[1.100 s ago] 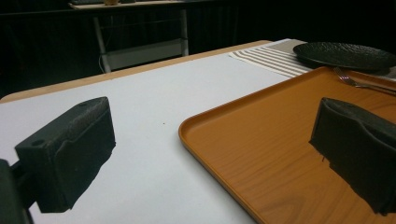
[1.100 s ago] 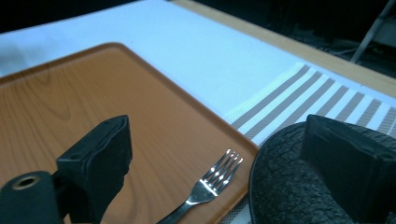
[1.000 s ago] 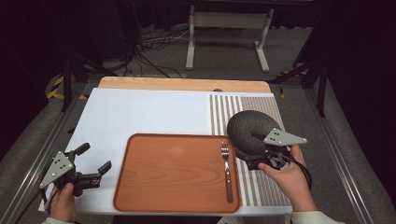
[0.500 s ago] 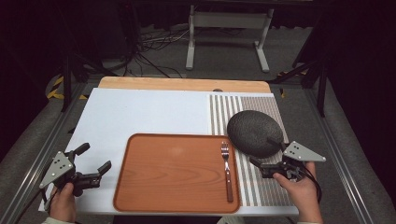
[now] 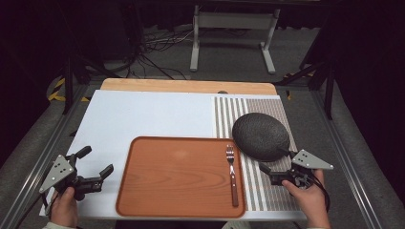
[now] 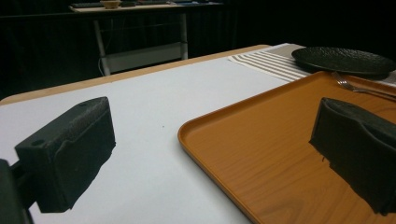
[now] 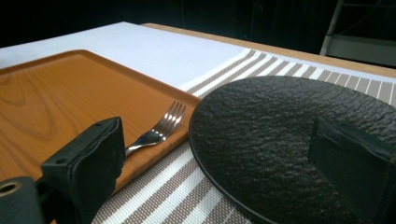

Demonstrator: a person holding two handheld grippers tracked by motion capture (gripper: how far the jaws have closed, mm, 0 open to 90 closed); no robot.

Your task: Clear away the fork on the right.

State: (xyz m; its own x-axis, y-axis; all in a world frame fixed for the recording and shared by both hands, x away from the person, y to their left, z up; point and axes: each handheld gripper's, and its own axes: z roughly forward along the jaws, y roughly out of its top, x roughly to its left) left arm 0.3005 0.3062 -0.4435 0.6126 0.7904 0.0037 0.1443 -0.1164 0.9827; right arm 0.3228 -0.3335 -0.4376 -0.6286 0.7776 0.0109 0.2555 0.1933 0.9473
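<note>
A round black textured plate (image 5: pixel 261 136) lies flat on the striped placemat (image 5: pixel 267 191), right of an orange wooden tray (image 5: pixel 176 181). A metal fork (image 5: pixel 232 174) lies along the tray's right edge, tines pointing away. My right gripper (image 5: pixel 274 161) stands open just in front of the plate's near rim. In the right gripper view the plate (image 7: pixel 280 135) spreads ahead between the jaws, with the fork (image 7: pixel 156 130) to the left. My left gripper (image 5: pixel 95 161) is open on the white table left of the tray, holding nothing. Its view looks across the tray (image 6: pixel 261 140) toward the plate (image 6: pixel 343 59).
The white tabletop (image 5: pixel 143 114) stretches behind the tray to a wooden strip (image 5: pixel 186 86) at the far edge. Metal rails run along both table sides. A white stand (image 5: pixel 229 33) and cables sit on the floor beyond.
My right gripper, which was on the plate's near edge a second ago, has let go and drawn back toward the person. The plate now lies flat. The left gripper has not moved.
</note>
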